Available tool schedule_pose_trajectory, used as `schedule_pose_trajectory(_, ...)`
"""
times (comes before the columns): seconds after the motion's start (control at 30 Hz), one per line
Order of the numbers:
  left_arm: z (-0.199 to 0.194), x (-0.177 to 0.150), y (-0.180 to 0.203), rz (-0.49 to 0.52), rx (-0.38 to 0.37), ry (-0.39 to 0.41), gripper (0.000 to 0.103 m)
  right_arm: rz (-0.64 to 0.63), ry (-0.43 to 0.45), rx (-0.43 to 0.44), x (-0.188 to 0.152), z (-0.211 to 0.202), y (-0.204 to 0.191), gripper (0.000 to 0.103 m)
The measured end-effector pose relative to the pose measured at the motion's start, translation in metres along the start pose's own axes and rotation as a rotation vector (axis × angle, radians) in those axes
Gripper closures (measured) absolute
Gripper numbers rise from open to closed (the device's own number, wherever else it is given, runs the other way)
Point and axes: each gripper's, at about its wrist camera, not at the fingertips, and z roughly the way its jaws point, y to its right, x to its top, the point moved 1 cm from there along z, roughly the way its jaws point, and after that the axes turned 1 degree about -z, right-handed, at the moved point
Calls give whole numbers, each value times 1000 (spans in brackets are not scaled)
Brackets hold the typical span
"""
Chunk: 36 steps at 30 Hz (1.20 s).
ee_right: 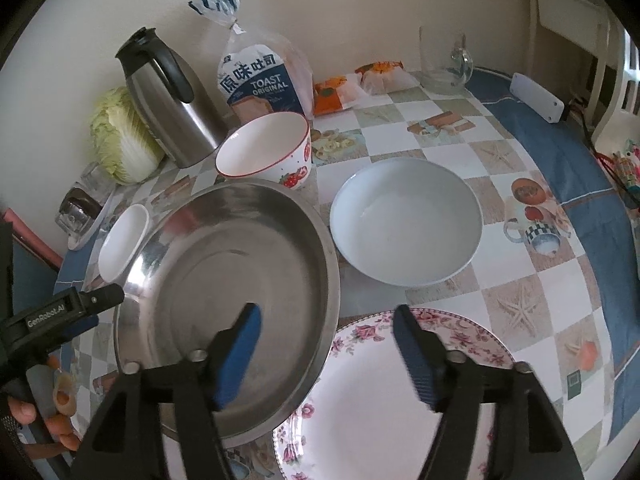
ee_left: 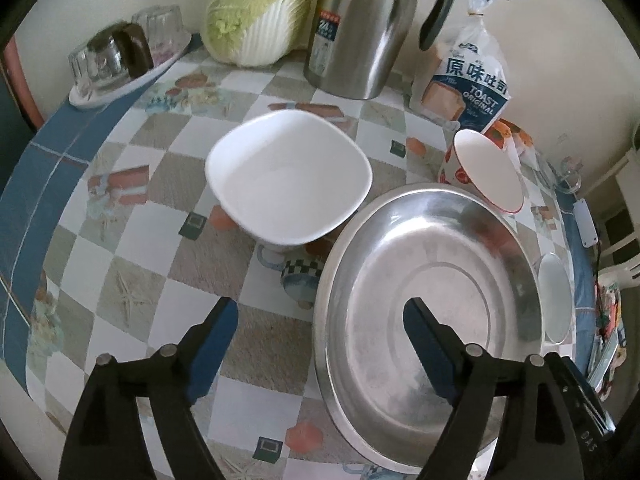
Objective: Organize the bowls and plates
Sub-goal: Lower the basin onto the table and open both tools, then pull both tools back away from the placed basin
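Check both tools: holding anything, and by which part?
Nothing held. The left tool is open, straddling the steel pan's near rim; the right tool is open over the pan edge and the floral plate.

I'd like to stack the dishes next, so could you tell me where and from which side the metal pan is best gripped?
Take the metal pan by its thin raised rim on the near edge, one finger inside and one outside. The right tool already straddles that edge, jaws open. The rim there overlaps the floral plate, so lift rather than drag. The far side is crowded by the strawberry bowl.
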Motion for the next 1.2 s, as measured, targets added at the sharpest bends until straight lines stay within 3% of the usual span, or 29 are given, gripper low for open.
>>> schedule_pose_trajectory(0.13, -6, -1, 3, 12, 13, 39, 16, -15, 17, 3, -1, -2, -3, 14)
schedule_pose_trajectory(0.2, -9, -1, 4, 14, 9, 59, 16, -21, 27, 4, -2, -4, -4, 0)
schedule_pose_trajectory(0.27, -14, -1, 4, 15, 0, 94, 15, -25, 43, 6, -2, -6, -5, 0)
schedule_pose_trajectory(0.37, -23, -1, 6, 21, -8, 143, 4, -35, 77, 16, -3, -12, -7, 0)
schedule_pose_trajectory(0.63, -55, -4, 7, 20, -12, 281, 4, -46, 129, 8, -2, -29, -9, 0)
schedule_pose_trajectory(0.8, -71, -10, 16, 57, 35, 338, 4, -30, 151, 26, -4, -42, -6, 0)
schedule_pose_trajectory(1.0, -82, -24, 31, 78, 71, 357, 4, 3, 144, -9, -13, -54, 4, 0)
schedule_pose_trajectory(1.2, -84, -41, 50, 98, 18, 298, 4, 55, 125, -14, -21, -62, 26, 0)
